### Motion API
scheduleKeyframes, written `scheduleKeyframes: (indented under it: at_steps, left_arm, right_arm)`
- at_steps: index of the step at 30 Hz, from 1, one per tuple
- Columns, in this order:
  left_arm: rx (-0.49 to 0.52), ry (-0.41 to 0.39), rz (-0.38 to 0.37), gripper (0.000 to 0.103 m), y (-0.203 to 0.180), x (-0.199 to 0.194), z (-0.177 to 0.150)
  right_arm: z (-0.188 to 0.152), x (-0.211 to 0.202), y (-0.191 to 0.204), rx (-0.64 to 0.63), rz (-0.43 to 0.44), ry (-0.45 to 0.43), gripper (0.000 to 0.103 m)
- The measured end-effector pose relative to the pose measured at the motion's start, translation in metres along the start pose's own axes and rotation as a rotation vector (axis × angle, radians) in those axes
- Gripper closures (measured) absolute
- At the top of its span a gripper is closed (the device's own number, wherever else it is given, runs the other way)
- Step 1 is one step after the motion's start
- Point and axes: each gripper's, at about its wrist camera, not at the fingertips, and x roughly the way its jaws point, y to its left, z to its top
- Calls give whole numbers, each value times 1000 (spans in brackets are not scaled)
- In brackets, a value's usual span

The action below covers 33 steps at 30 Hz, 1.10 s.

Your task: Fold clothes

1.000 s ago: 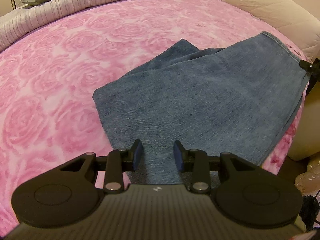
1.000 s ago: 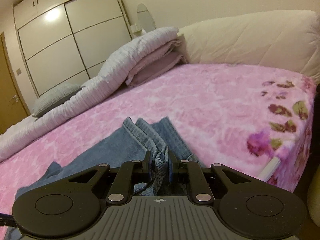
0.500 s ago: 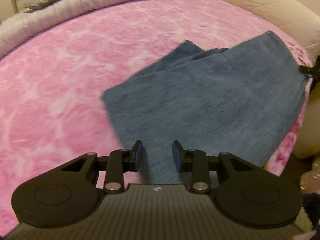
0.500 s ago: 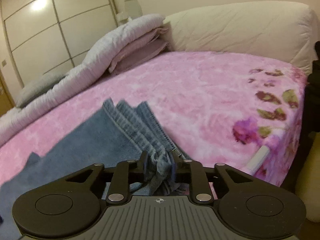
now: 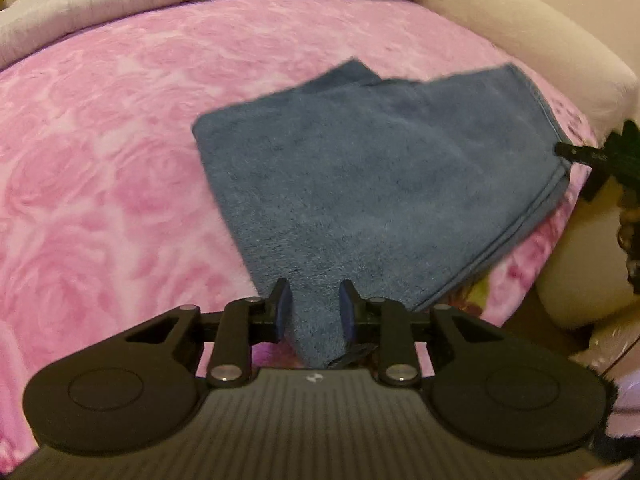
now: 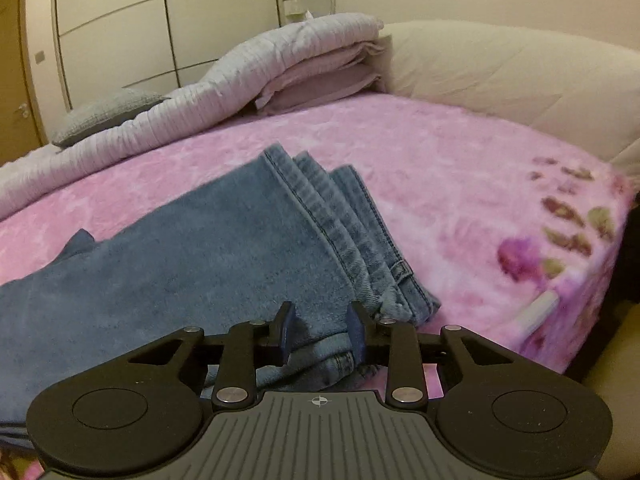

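Folded blue jeans (image 5: 380,184) lie on the pink rose bedspread (image 5: 100,160) near the bed's front right corner. My left gripper (image 5: 314,308) is open, its fingers on either side of the jeans' near folded corner. In the right wrist view the jeans (image 6: 200,264) show their stacked hems and waistband. My right gripper (image 6: 322,330) is open, its fingers on either side of the denim edge, no longer pinching it. The right gripper also shows at the far right of the left wrist view (image 5: 592,156), at the jeans' corner.
A rolled grey-white duvet (image 6: 240,76) and folded pink bedding (image 6: 320,88) lie at the back of the bed. A cream padded headboard (image 6: 500,76) runs along the right. The bed's edge (image 6: 560,320) drops off close to the right. Wardrobe doors (image 6: 160,20) stand behind.
My right gripper has opened and let go of the jeans' edge, which now lies flat on the bed. The left gripper's fingers have closed in somewhat around the jeans' near corner.
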Motion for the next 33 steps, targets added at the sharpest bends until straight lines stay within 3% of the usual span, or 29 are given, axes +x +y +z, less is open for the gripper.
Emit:
scheduleKeyframes:
  at_steps: [2,8,11,14,18,24,25,28,33]
  left_arm:
    - [10,-19,-1,82,-3,-9,0]
    - [-4,-9,0,77,1,1,-17]
    - [-1,1,71,78,2,-11,-15]
    - [-11,33,136,80,2,-21,-19]
    - [-65,53,179,80,5,-30,-26]
    - [-60,23,198,80,0,-49,-27]
    - [-58,13,198,80,0,-53,-27]
    - [-57,-12,194,80,-2,-63,-29]
    - [-65,-38,183,79,-1,-74,-32]
  right_arm:
    - [1,-16,1,14,18,-53,72]
    - [-11,19,-2,-11,-3,57,72]
    - [-1,3,6,-18,-19,70,72]
    - [-5,-22,17,29,47,61,72]
    - [-25,-42,44,20,73,105,71]
    - [-40,-72,78,-34,71,108,71]
    - [-40,-77,81,-52,68,97,69]
    - [-38,-94,88,-80,63,46,47]
    - [-31,-112,96,-103,72,-14,47]
